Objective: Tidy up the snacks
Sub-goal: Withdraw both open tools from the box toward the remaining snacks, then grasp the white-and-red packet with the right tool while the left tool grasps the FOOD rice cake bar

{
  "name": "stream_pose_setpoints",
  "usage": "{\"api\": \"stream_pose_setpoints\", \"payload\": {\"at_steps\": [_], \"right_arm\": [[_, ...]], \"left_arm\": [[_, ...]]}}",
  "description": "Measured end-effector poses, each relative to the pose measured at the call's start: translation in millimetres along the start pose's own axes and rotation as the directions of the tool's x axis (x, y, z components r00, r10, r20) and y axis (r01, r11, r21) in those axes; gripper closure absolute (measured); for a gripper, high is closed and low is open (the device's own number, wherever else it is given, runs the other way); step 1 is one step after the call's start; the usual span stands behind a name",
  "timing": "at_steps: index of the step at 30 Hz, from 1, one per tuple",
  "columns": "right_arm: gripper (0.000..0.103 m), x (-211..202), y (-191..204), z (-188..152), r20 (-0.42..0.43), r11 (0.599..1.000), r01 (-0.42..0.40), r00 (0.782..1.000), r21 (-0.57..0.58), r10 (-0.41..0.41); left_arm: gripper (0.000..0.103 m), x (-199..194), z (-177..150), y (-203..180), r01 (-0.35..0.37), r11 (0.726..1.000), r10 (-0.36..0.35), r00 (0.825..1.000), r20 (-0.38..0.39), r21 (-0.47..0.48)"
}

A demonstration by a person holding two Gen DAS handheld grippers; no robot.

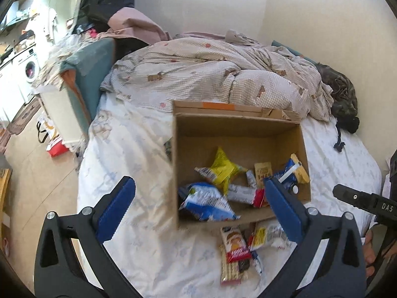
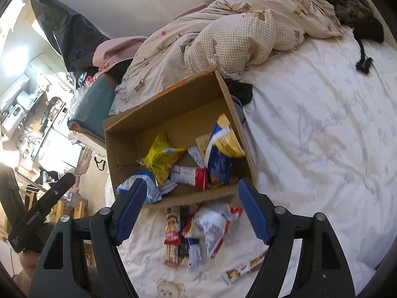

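An open cardboard box (image 1: 235,129) (image 2: 173,114) sits on the bed. Inside lie a yellow bag (image 1: 222,170) (image 2: 161,157), a blue and white bag (image 1: 206,202) (image 2: 220,164), a red and white packet (image 1: 244,193) (image 2: 191,175) and other snacks. Loose snacks lie on the sheet in front of the box: a biscuit pack (image 1: 233,253) (image 2: 172,233), a white wrapper (image 2: 213,226) and a small bar (image 2: 244,269). My left gripper (image 1: 198,208) is open and empty above the box's near edge. My right gripper (image 2: 191,211) is open and empty above the loose pile.
A crumpled checked duvet (image 1: 211,67) (image 2: 235,29) lies behind the box. A dark garment (image 1: 343,101) lies at the far right of the bed. The white sheet (image 2: 322,129) spreads to the right. The bed edge and floor (image 1: 37,168) are on the left.
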State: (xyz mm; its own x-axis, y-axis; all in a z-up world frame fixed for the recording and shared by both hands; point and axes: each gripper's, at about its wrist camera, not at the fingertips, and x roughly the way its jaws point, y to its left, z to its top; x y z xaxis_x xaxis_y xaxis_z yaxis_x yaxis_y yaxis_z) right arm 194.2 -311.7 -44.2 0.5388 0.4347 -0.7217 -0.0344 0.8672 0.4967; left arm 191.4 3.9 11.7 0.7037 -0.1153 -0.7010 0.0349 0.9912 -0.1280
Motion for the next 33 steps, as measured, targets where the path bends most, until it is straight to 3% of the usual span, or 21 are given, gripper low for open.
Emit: {"api": "stream_pose_setpoints", "payload": {"at_steps": [10, 14, 19, 28, 33], "right_arm": [[0.025, -9.4, -6.4, -24.6, -0.028, 0.999, 0.019, 0.999, 0.034, -0.018], [0.024, -4.1, -20.0, -26.8, -0.056, 0.994, 0.030, 0.998, 0.101, -0.025], [0.024, 27.1, -40.5, -35.7, -0.190, 0.975, 0.039, 0.982, 0.219, 0.004], [0.024, 92.2, -44.7, -42.4, -0.342, 0.952, 0.099, 0.940, 0.288, 0.006], [0.024, 121.0, -47.0, -45.4, -0.361, 0.927, 0.101, 0.932, 0.360, 0.038]], "left_arm": [[0.000, -25.3, -39.5, 11.3, 0.004, 1.000, -0.006, 0.998, -0.066, -0.024], [0.000, -23.4, -52.0, 12.4, -0.008, 0.999, 0.005, 0.995, -0.100, -0.037], [0.000, -14.1, -62.2, 11.3, -0.032, 0.998, 0.025, 0.988, -0.151, -0.047], [0.000, 0.3, -66.8, 8.7, -0.029, 0.998, 0.017, 0.979, -0.205, -0.053], [0.000, 5.9, -66.9, 6.7, -0.038, 0.998, 0.029, 0.977, -0.211, -0.040]]}}
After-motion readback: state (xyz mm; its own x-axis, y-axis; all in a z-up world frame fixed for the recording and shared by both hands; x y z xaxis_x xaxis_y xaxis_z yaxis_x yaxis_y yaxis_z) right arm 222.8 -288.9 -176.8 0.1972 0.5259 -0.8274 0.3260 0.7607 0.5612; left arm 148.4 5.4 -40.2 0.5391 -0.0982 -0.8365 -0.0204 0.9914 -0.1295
